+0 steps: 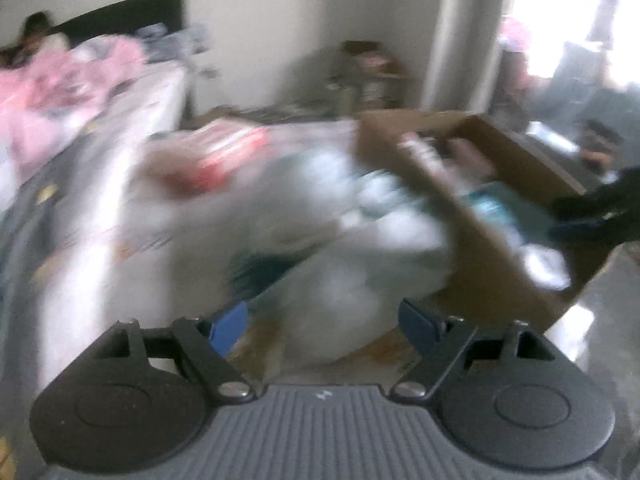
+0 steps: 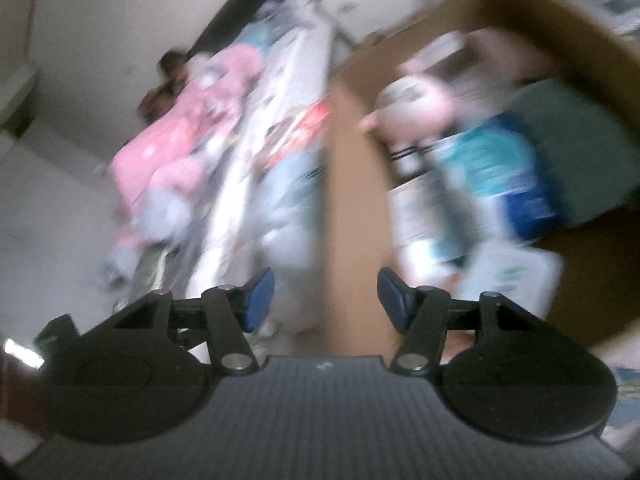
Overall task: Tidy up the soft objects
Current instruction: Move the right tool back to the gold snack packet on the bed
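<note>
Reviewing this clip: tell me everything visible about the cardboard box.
The cardboard box is plain brown, open-topped, and looks like corrugated board. It stands beside a heap of pale bags that seems to press against its outer wall. Inside are a pink and white plush toy, blue and teal packages and something dark green. Neither tongs touch it. Motion blur hides any print or flaps.

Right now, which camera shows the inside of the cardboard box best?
The right wrist view: it looks down into the cardboard box, showing a pink and white plush toy. The left wrist view shows the box more from the side, its contents blurred.
</note>
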A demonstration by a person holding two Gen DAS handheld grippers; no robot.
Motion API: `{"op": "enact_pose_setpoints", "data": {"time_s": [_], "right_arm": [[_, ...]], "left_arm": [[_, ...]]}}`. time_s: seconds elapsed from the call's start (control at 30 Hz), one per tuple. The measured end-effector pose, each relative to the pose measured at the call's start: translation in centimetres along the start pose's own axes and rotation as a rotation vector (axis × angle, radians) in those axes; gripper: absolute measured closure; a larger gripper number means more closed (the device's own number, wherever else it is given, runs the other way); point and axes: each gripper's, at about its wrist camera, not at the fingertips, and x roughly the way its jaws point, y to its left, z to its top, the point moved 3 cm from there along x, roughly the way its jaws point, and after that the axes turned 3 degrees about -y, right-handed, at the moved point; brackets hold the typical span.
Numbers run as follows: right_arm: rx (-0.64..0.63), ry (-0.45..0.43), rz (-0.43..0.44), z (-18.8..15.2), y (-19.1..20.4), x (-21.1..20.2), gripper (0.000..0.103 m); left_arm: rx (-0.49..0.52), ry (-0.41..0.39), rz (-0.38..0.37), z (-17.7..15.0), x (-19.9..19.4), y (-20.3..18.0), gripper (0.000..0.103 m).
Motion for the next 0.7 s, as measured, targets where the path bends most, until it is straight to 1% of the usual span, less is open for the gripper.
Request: {"op": "enact_pose_setpoints", "data": {"time_s": [0.13,0.27,0.33,0.47,0.53,0.63,0.7], "right_arm": [[-0.088,0.087,0.078,-1.5,4.8,4.4,0.043],[-0.185,0.173,0.129,-3.4,9.6,8.7,0.037],[-0.243,0.207,0.137,-4.3,11.7,10.5,0.036],[-0.36,0.278,0.106,-5.7,15.0,14.6,0.035],[-0.427,0.315,0.067,-6.3,16.2,16.9,0.032],[-0.527,0.359,0.007,-6.8,17.9,19.9,0.03],[-0.608,0.388,-0.009,-7.1,18.6,21.6,0.026]], "left_arm": [[-0.043,0.036,0.039,-3.1,-1.1,2.5,0.019],[-0.024,0.046,0.086,-5.4,-1.4,3.2,0.017],[-0.005,0.046,0.109,-6.5,-1.1,3.4,0.016],[0.015,0.049,0.159,-7.7,0.3,3.7,0.016],[-0.009,0.044,0.177,-8.2,1.4,4.3,0.013],[-0.046,0.047,0.187,-8.8,2.9,5.0,0.013],[-0.053,0.044,0.195,-9.0,3.7,5.2,0.013]]}}
